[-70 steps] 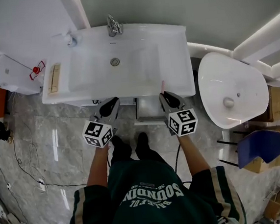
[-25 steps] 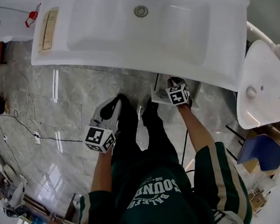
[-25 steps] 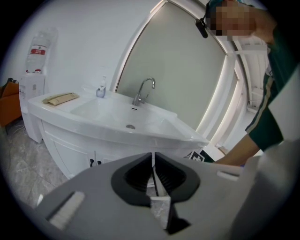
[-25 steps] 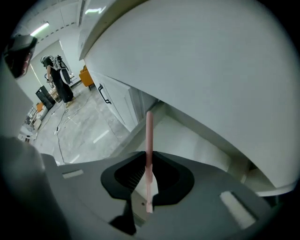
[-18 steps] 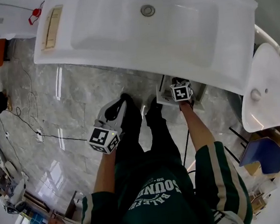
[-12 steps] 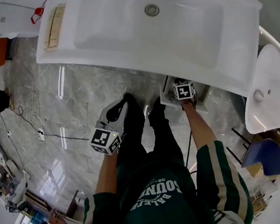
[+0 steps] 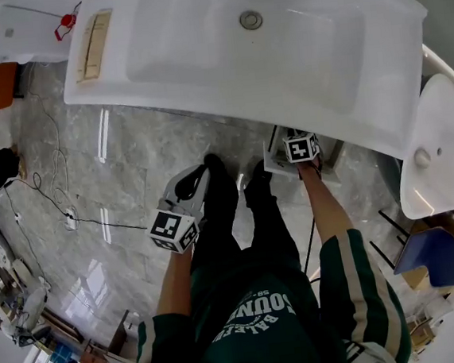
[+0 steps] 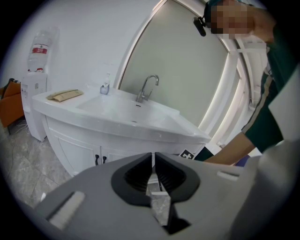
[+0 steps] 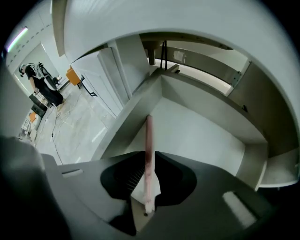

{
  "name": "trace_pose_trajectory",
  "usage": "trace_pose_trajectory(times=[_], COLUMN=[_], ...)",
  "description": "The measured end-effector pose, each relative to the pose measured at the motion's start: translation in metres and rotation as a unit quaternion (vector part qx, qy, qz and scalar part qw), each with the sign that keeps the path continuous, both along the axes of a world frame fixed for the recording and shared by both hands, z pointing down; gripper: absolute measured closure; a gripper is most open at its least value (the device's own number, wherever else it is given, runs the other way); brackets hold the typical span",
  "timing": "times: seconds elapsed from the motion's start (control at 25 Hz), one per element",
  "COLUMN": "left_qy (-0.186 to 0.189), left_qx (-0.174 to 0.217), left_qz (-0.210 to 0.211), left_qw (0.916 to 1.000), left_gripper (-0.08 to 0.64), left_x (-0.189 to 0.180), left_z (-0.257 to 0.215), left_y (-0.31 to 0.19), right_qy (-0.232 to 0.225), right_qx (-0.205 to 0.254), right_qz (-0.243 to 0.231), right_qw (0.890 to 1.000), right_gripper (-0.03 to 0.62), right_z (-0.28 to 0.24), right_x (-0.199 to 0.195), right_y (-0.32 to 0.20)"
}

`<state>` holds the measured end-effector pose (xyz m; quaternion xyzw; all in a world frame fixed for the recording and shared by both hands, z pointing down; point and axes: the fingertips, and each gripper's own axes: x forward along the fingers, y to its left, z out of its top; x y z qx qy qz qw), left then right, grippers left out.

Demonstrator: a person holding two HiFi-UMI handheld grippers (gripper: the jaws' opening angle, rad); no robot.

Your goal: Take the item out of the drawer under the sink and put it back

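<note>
1. The right gripper point(image 9: 149, 159) is clamped on a thin pink stick point(image 9: 149, 133). The stick's long axis is aligned with the jaws, tip aimed steeply down.
2. The open drawer point(image 9: 201, 136) is seen directly below that tip, under the right front edge of the sink counter point(image 7: 121, 79).
3. The left gripper point(image 8: 153, 161) is held closed and empty, well apart, over the floor point(image 7: 122, 171).
4. Judgement: lowering and release are left to the right hand.

Open drawer point(image 9: 197, 136) has free floor — sink point(image 9: 187, 23) overhangs above.
</note>
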<state>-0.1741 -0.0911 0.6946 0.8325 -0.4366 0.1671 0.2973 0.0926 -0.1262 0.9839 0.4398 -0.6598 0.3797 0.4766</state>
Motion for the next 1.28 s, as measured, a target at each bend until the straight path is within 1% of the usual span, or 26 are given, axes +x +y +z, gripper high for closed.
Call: trace_pose_trajectory(times=[0.2, 0.36, 0.52, 0.84, 1.04, 1.28], left_qy=[0.002, 0.003, 0.005, 0.009, 0.014, 0.023], left_qx=[0.004, 0.013, 0.025, 0.039, 0.050, 0.076], left_qz=[0.007, 0.024, 0.034, 0.052, 0.064, 0.077], left_qw=[1.0000, 0.9996, 0.9991, 0.9978, 0.9966, 0.9939], left_gripper=[0.489, 0.489, 0.489, 0.489, 0.489, 0.489], left_x=[0.007, 0.018, 0.024, 0.031, 0.028, 0.031], left_z=[-0.010, -0.022, -0.041, -0.077, -0.097, -0.125], left_y=[0.003, 0.003, 0.000, -0.004, -0.012, -0.037], right_qy=[-0.003, 0.010, 0.002, -0.025, -0.042, -0.053], right_qx=[0.012, 0.050, 0.076, 0.114, 0.144, 0.195], right_qz=[0.001, -0.007, 0.002, 0.023, 0.051, 0.043], right_qw=[1.000, 0.999, 0.997, 0.993, 0.987, 0.979], right_gripper=[0.540, 0.540, 0.541, 0.541, 0.541, 0.580], right_z=[-0.017, -0.045, -0.078, -0.157, -0.207, -0.276], right_x=[0.000, 0.007, 0.006, 0.002, -0.001, -0.009], right_y=[0.003, -0.001, 0.002, 0.017, 0.025, 0.018])
